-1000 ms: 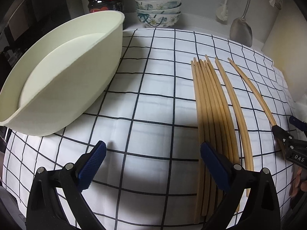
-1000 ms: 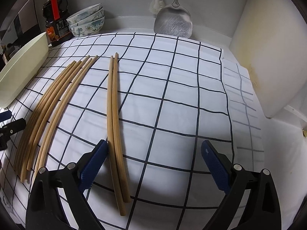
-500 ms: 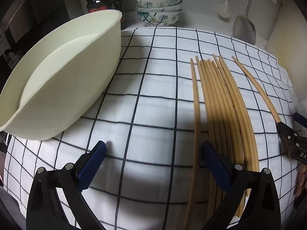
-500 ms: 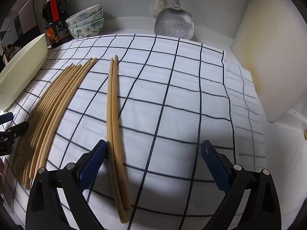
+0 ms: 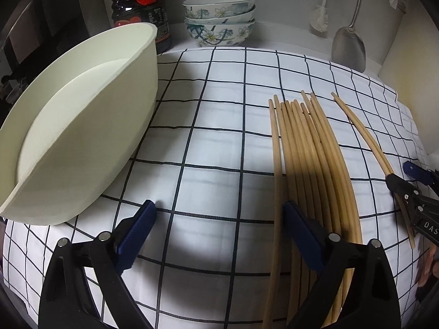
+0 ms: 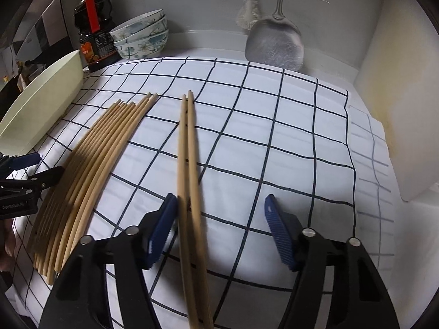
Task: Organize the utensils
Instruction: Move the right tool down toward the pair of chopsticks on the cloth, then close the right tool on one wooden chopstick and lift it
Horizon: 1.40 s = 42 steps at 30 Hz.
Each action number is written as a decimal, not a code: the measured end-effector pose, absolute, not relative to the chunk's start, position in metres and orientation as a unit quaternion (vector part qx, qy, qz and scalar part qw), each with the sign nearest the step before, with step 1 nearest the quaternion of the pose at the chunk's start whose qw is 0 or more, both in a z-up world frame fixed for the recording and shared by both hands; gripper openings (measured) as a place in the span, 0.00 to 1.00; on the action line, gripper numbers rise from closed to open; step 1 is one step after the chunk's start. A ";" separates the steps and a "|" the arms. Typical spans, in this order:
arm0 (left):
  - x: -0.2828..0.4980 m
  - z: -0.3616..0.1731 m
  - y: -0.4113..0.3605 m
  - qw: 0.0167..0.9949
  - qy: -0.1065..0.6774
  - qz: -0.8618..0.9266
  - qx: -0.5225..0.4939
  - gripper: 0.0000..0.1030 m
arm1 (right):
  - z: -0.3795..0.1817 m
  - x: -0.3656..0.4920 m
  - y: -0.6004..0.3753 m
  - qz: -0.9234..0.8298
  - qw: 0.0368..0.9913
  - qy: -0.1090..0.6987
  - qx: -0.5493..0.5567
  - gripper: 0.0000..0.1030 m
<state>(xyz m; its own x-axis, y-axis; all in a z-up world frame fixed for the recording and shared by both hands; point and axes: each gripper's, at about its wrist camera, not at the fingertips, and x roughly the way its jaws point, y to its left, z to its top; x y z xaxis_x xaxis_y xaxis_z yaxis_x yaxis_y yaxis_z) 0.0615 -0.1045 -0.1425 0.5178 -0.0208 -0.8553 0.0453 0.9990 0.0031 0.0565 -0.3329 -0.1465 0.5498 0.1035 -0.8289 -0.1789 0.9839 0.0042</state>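
Chopstick pair [image 6: 189, 164] between parted right gripper [image 6: 221, 222] jaws, seemingly untouched.

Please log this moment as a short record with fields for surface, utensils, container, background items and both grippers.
surface: white cloth with black grid
utensils: bundle of chopsticks lying on the cloth; separate pair of chopsticks to its right
container: cream tub, left of the bundle
background items: stacked floral bowls, dark sauce bottle, metal spatula
left gripper: open, nothing held, right finger over the bundle
right gripper: open, pair between its fingers, ungripped
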 end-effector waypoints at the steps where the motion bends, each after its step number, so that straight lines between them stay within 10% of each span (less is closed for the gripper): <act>1: 0.062 -0.142 -0.105 0.871 0.490 -0.019 0.013 0.86 | -0.146 0.056 -0.332 0.082 0.878 0.469 -0.041 0.59; 18: 0.061 -0.144 -0.103 0.873 0.487 -0.013 0.010 0.90 | -0.146 0.051 -0.340 0.075 0.878 0.470 -0.051 0.58; 22: 0.063 -0.143 -0.106 0.874 0.486 -0.012 0.016 0.88 | -0.146 0.054 -0.334 0.087 0.879 0.466 -0.052 0.41; 26: 0.061 -0.140 -0.114 0.879 0.475 -0.022 0.017 0.59 | -0.145 0.055 -0.318 0.104 0.878 0.461 -0.072 0.11; 31: 0.059 -0.137 -0.128 0.880 0.471 -0.046 0.029 0.08 | -0.145 0.057 -0.316 0.099 0.879 0.462 -0.066 0.06; 42: 0.049 -0.116 -0.113 0.881 0.470 -0.053 0.008 0.07 | -0.120 0.034 -0.338 0.089 0.890 0.445 0.033 0.06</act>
